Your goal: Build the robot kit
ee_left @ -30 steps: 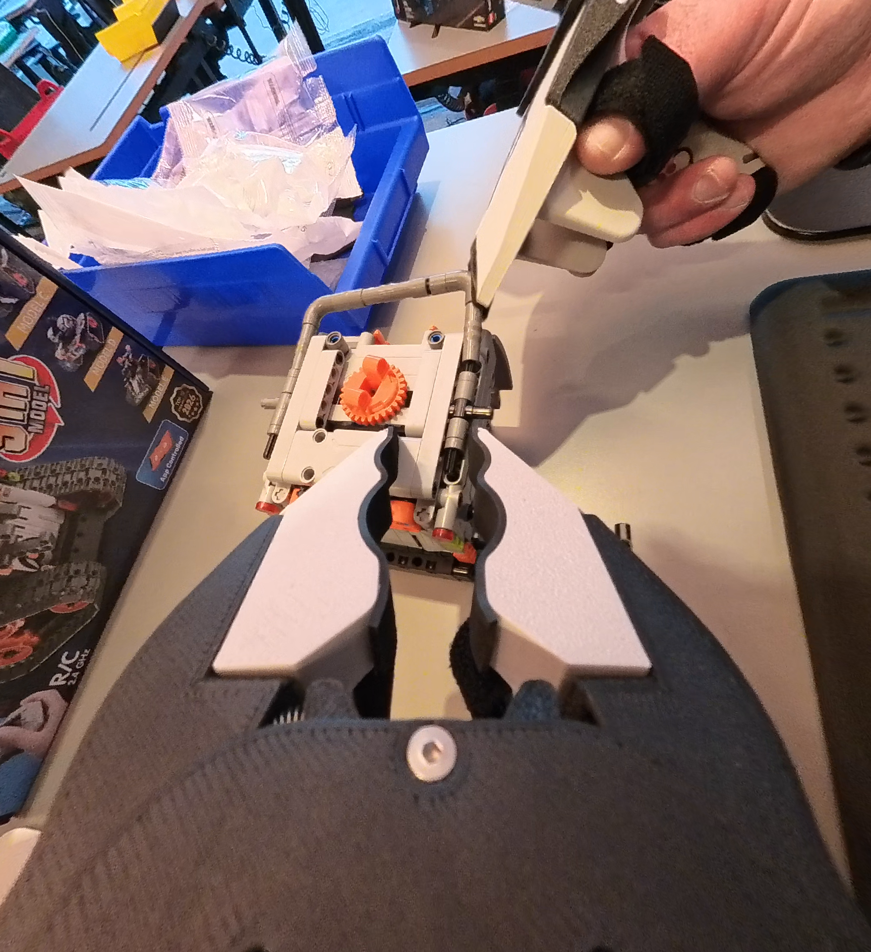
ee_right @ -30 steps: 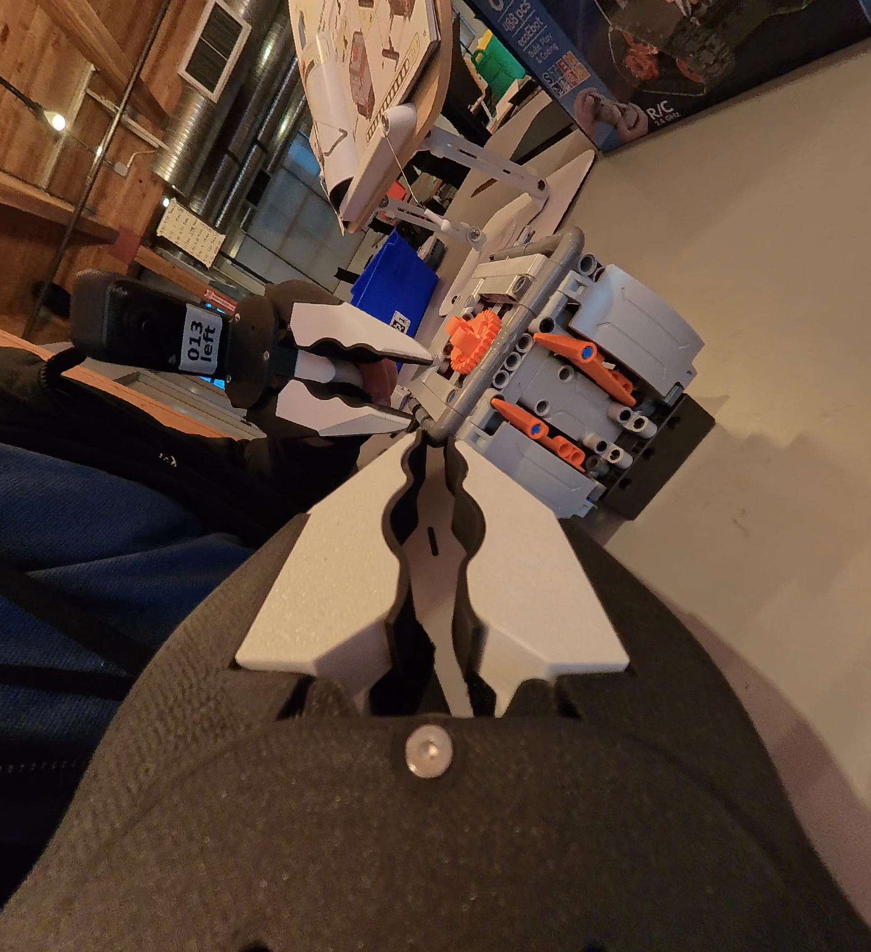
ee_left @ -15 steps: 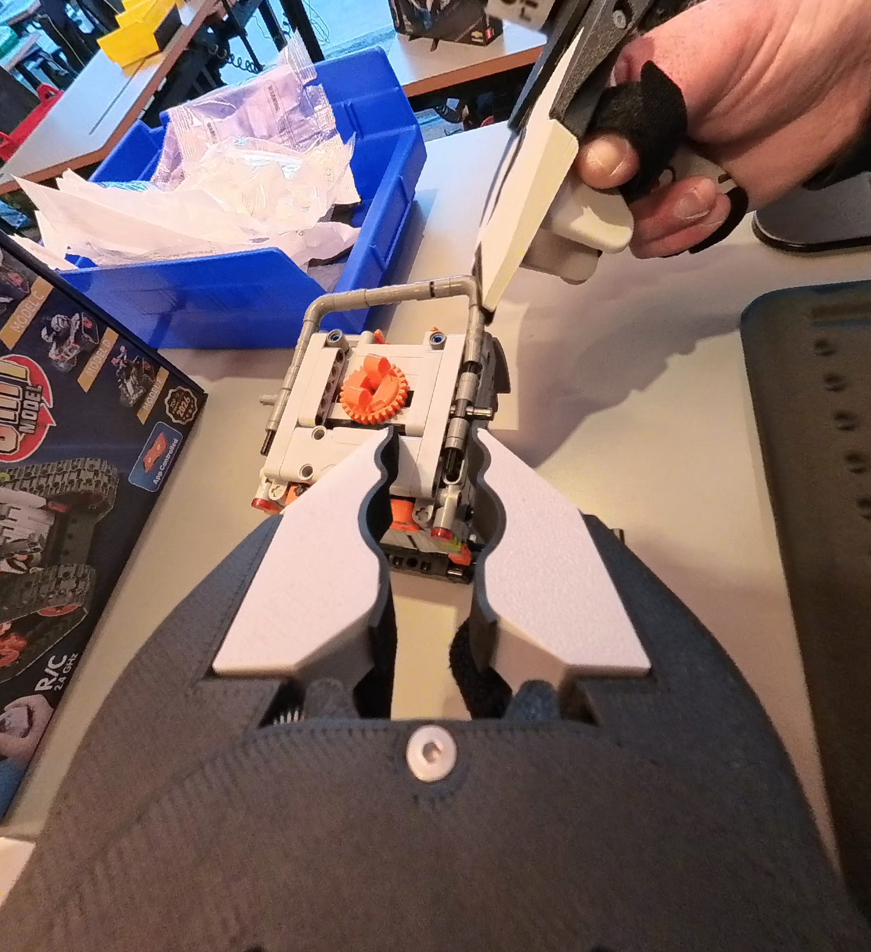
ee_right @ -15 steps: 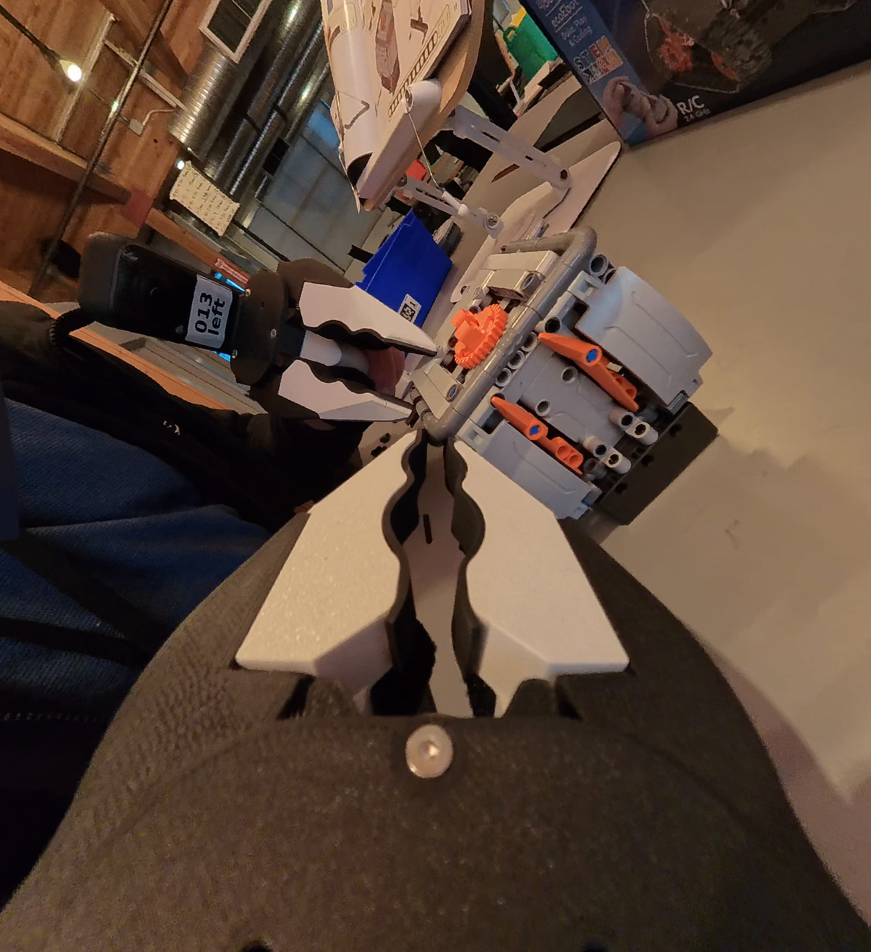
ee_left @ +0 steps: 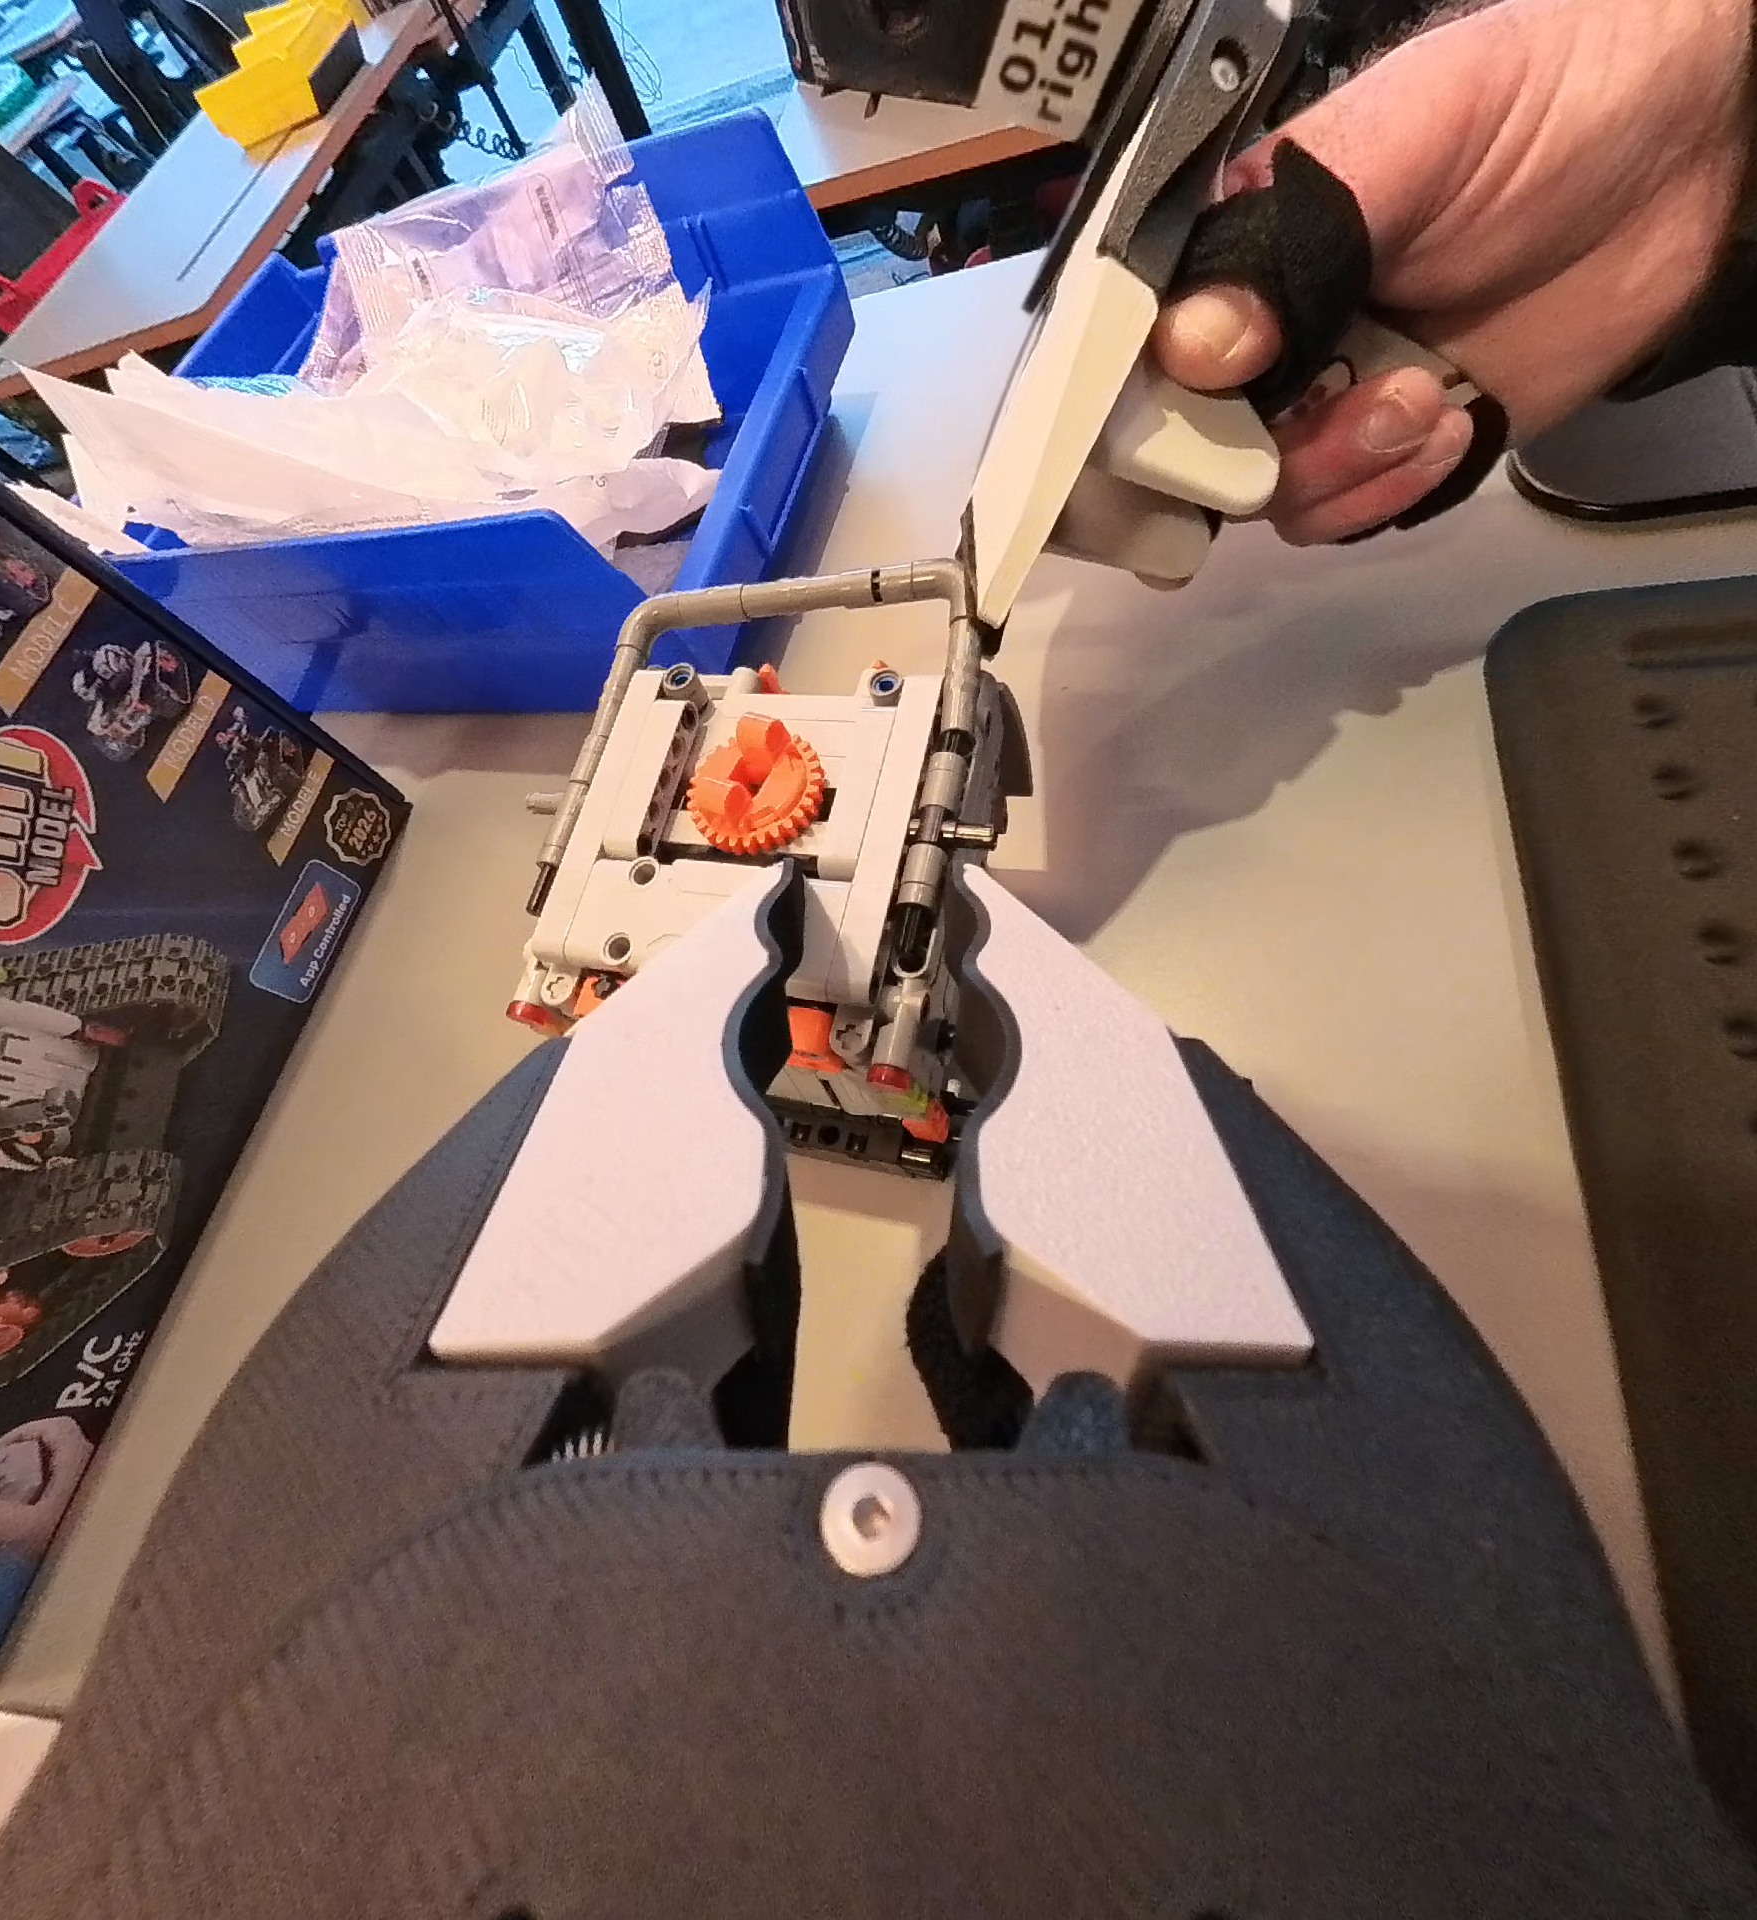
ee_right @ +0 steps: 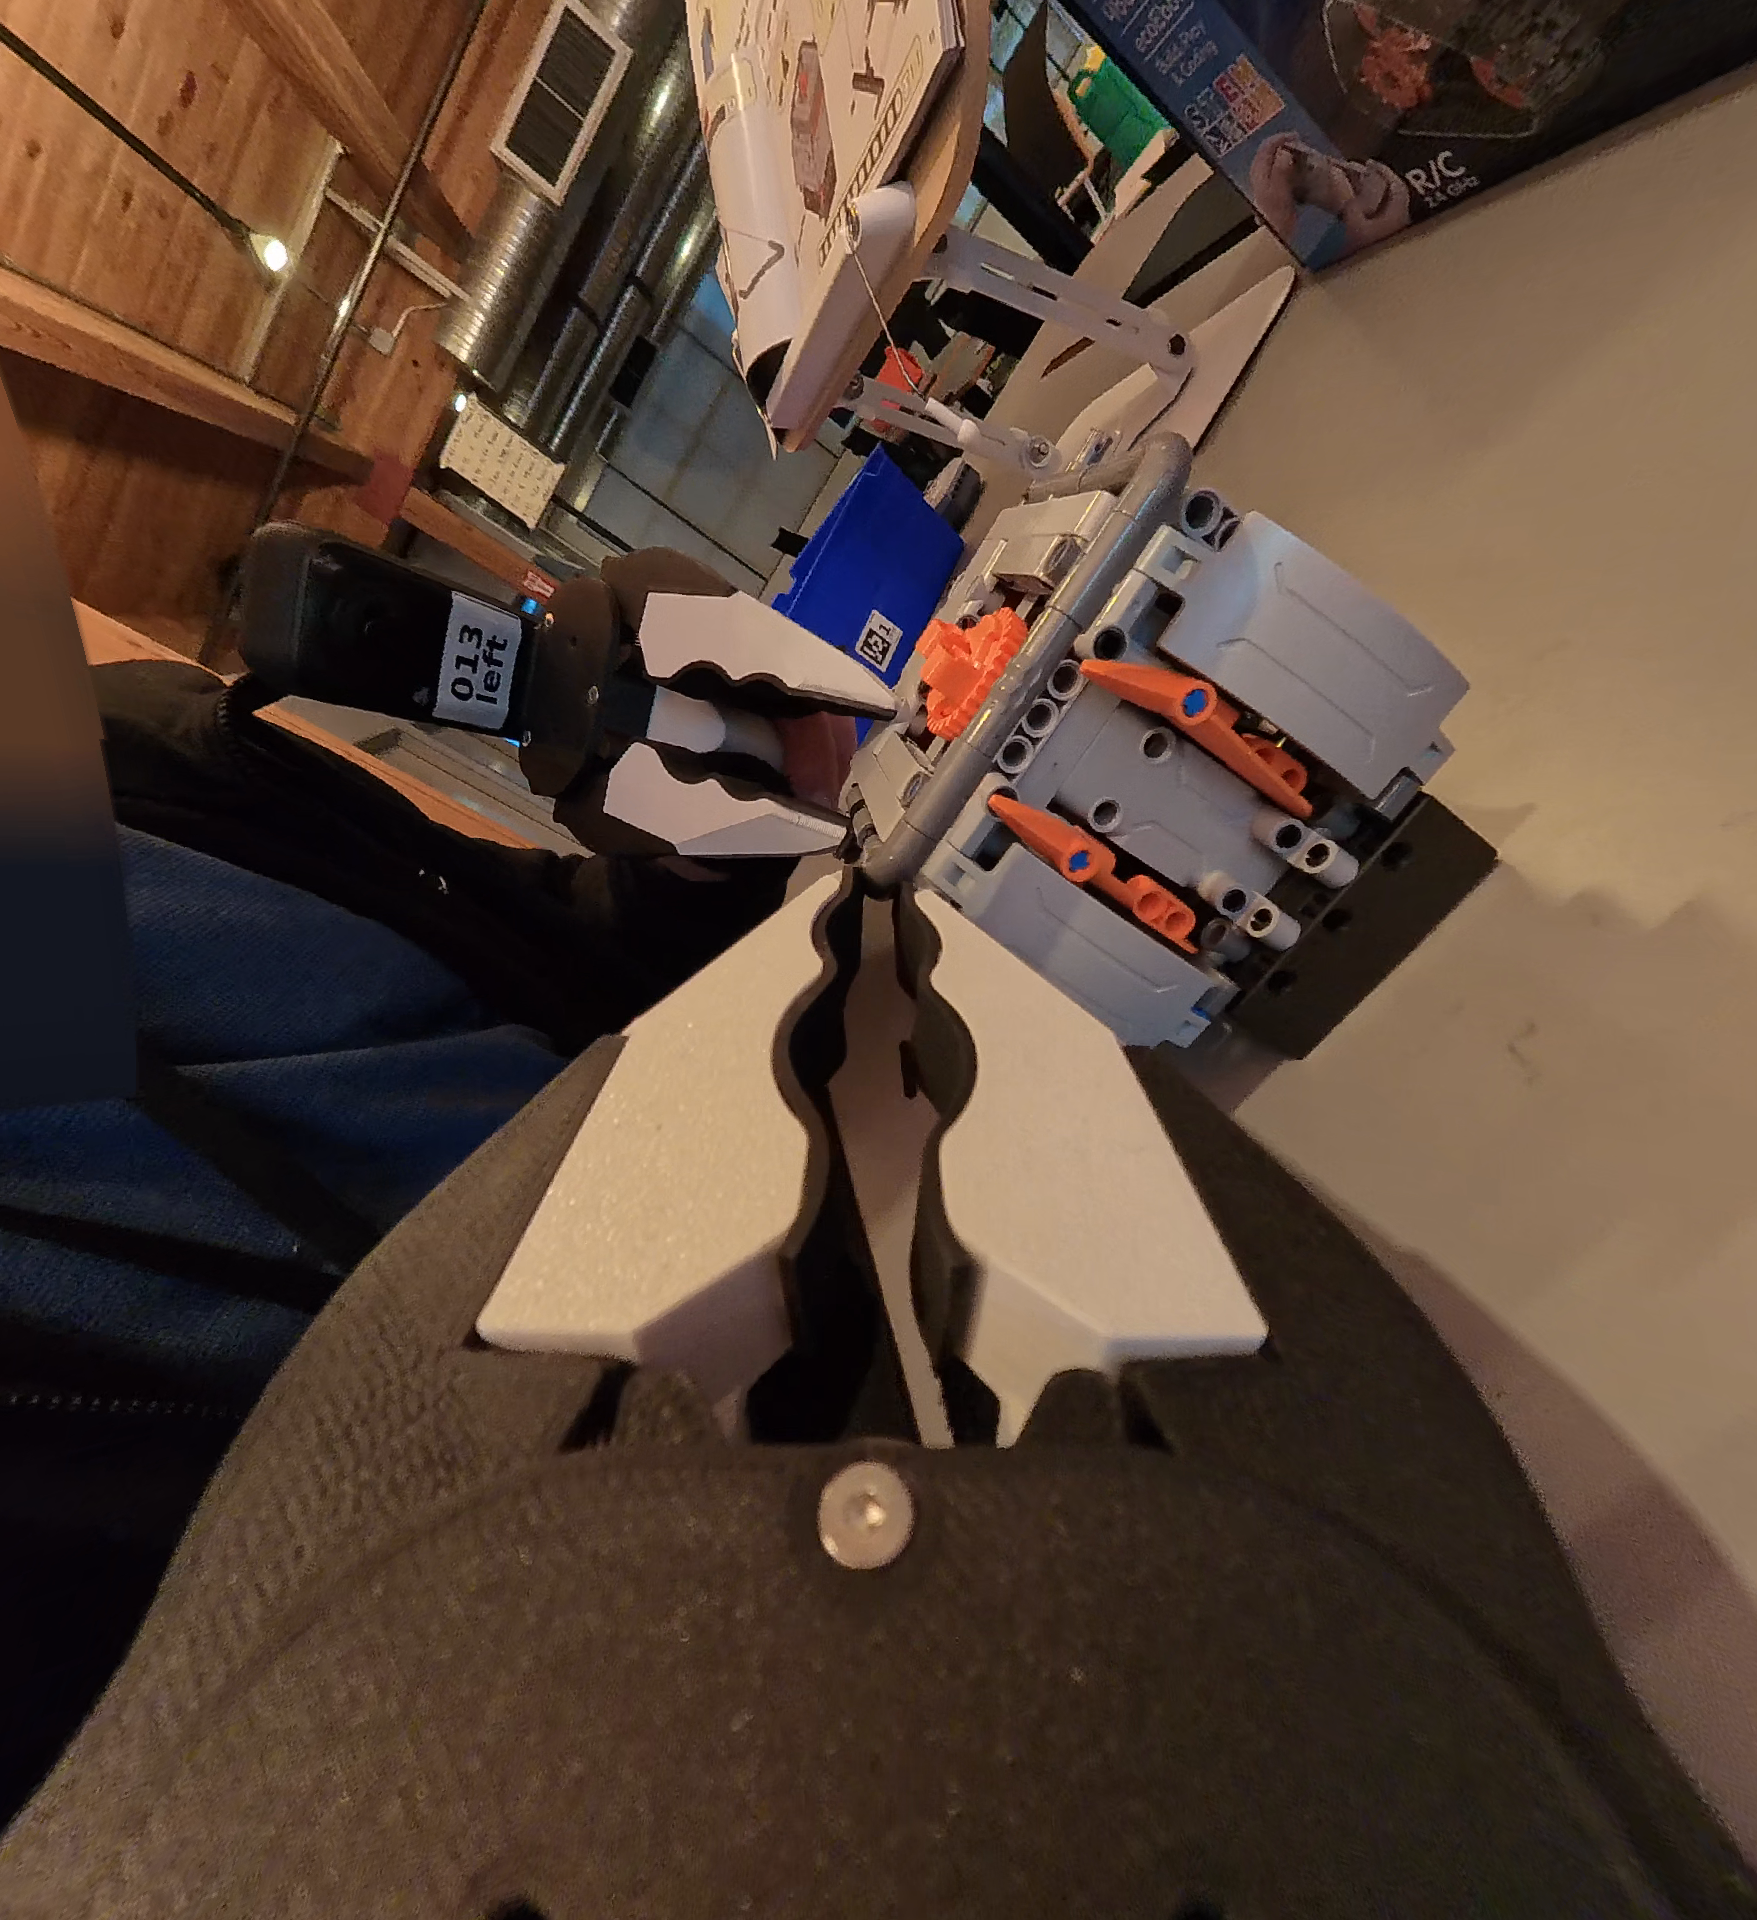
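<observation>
Left tongs [ee_left: 872, 883]: fingers set part-way apart, one on each side of the near end of a grey-and-orange brick-built model [ee_left: 780, 831]; whether the inner faces press the model cannot be told from either view. Seen from the right wrist view, these tongs [ee_right: 869, 769] reach the model's end from the side, their two fingers spread.

Right tongs [ee_right: 869, 883]: fingers drawn narrow, the tips closed on the corner of the model's grey hoop-shaped bar [ee_right: 1040, 675]. In the left wrist view the same tongs [ee_left: 988, 613] come down steeply from upper right, tip meeting the bar [ee_left: 801, 597] at its right-hand bend; a hand [ee_left: 1456, 239] wearing black finger loops squeezes the trigger.

Model: stands on a pale table [ee_left: 1269, 987], on a black base. An orange gear [ee_left: 758, 795] sits in its top face; orange pointed pieces [ee_right: 1196, 727] lie along its side.

Surroundings: a blue bin [ee_left: 500, 613] filled with crumpled clear bags and white paper stands beyond the model. A dark printed box [ee_left: 74, 987] with a tracked vehicle pictured on it lies to the left. A dark dimpled mat [ee_left: 1684, 1039] lies to the right. An open booklet on a white stand [ee_right: 832, 187] shows beyond the model in the right wrist view.
</observation>
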A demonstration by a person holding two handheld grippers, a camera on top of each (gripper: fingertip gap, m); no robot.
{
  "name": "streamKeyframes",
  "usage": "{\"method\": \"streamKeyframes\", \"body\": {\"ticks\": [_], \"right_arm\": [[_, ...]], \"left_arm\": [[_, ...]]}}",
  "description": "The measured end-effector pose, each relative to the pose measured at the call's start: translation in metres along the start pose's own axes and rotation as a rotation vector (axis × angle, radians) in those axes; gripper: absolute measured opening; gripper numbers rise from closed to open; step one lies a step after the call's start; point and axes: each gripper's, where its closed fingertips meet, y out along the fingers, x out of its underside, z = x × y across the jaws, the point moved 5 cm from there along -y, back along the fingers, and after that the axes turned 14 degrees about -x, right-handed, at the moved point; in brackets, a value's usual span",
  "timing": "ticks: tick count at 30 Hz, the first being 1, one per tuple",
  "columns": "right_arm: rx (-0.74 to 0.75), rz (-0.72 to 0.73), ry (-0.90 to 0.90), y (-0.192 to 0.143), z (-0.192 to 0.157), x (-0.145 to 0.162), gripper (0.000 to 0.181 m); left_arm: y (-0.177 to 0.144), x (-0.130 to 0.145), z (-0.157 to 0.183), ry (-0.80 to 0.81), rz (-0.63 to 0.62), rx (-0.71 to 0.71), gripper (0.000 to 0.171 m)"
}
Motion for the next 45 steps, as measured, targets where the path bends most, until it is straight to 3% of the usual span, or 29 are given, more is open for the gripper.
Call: {"method": "streamKeyframes", "body": {"ticks": [11, 21, 30, 31, 33, 34, 36, 39, 43, 45], "right_arm": [[-0.006, 0.085, 0.087, 0.001, -0.001, 0.004, 0.003], [0.024, 0.081, 0.016, 0.002, 0.000, 0.008, 0.003], [-0.008, -0.005, -0.109, 0.003, -0.001, 0.010, 0.001], [0.002, -0.039, -0.125, 0.006, 0.000, 0.013, 0.000], [0.064, -0.252, -0.165, 0.031, 0.009, 0.037, 0.000], [0.049, -0.258, -0.183, 0.043, 0.006, 0.041, 0.000], [0.047, -0.142, -0.216, 0.035, -0.006, 0.028, 0.000], [0.070, -0.132, -0.201, 0.018, -0.008, 0.033, 0.000], [0.090, -0.030, -0.222, -0.005, -0.018, 0.010, 0.000], [0.121, 0.008, -0.190, -0.016, -0.015, 0.005, 0.013]], "left_arm": [[0.001, 0.000, 0.001, 0.003, 0.000, -0.024, 0.024], [0.001, 0.000, 0.001, -0.004, 0.007, -0.039, 0.024], [0.001, 0.001, 0.000, -0.075, 0.007, -0.010, 0.024], [0.001, 0.001, -0.001, -0.083, 0.007, -0.008, 0.024], [0.003, -0.003, 0.004, -0.103, 0.026, 0.019, 0.023], [0.006, -0.005, 0.007, -0.086, 0.032, 0.017, 0.024], [0.006, -0.003, 0.001, -0.067, 0.017, -0.002, 0.023], [0.004, -0.002, -0.001, -0.091, 0.015, 0.041, 0.023], [0.000, -0.001, -0.003, -0.062, 0.008, 0.084, 0.023], [-0.001, 0.000, -0.004, -0.060, 0.011, 0.101, 0.023]]}}
